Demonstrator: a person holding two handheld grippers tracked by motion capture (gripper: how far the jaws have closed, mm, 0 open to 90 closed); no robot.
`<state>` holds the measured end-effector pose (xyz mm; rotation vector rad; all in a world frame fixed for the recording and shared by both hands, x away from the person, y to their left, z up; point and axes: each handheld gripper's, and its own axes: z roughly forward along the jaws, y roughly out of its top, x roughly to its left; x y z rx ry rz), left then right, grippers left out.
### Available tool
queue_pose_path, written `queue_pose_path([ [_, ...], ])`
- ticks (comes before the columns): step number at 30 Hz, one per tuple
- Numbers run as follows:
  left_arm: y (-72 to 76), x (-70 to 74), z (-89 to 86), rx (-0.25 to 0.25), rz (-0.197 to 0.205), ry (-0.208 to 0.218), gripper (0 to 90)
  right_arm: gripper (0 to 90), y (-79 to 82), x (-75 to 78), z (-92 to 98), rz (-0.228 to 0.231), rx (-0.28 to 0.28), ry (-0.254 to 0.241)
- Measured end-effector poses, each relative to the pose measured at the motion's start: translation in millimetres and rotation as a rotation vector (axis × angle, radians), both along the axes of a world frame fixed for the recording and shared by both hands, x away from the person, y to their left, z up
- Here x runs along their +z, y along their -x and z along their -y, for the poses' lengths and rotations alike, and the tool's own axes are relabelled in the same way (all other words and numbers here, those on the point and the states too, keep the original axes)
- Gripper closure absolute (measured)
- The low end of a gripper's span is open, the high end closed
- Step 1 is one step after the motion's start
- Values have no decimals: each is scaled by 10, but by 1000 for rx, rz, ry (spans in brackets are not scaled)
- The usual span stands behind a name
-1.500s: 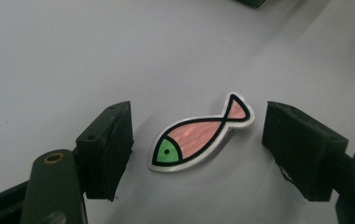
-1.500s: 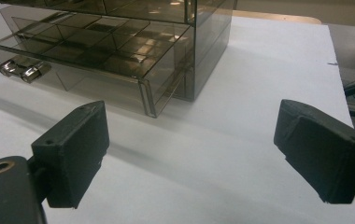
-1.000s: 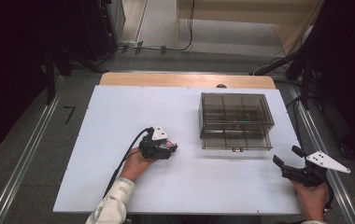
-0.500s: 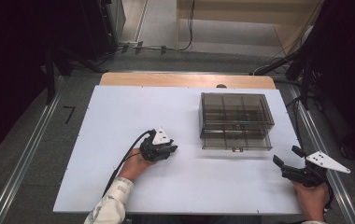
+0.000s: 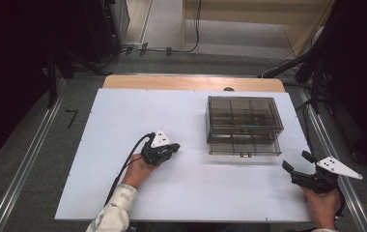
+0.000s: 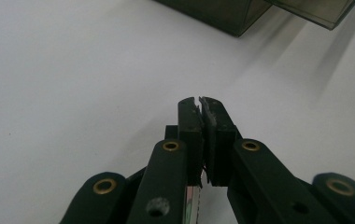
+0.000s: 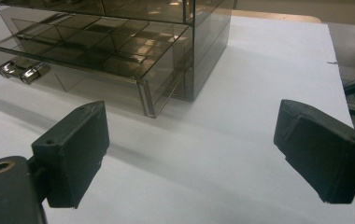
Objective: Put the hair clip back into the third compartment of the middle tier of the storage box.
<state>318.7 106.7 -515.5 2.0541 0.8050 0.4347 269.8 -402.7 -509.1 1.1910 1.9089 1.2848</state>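
Note:
A smoky see-through drawer box (image 5: 244,121) stands right of the middle of the white table top (image 5: 123,121). Its bottom drawer (image 5: 244,146) is pulled out a little, and the small metal handle (image 5: 243,155) faces the person. My left gripper (image 5: 176,146) lies on the table left of the box and points towards it. Its jaws have just been closing, and the pads (image 6: 200,100) now meet with nothing showing at their tips. My right gripper (image 5: 296,160) is held at the table's right front corner. It stands wide open (image 7: 189,140) and empty, aimed at the drawer (image 7: 82,51) and its handle (image 7: 24,71).
The box's near corner (image 6: 213,11) lies ahead of the left gripper. A wooden strip (image 5: 191,82) borders the table's far edge. Metal rails (image 5: 27,159) run along both sides on the floor, and cables (image 5: 172,48) lie beyond the table.
The left gripper's jaws have closed from partly open to pressed together. Both hands have stayed in place, and the right gripper is as wide open as before.

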Motion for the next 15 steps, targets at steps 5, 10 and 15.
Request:
queue_pose_path([
  [5,11,2,6,15,7,-1,887,90,1,0,0,0,-1,-1],
  [10,37,14,-4,22,27,7,888,90,-3,0,3,-1,-2,-2],
  [15,93,70,27,22,57,35,888,90,-3,0,2,-1,-2,-2],
])
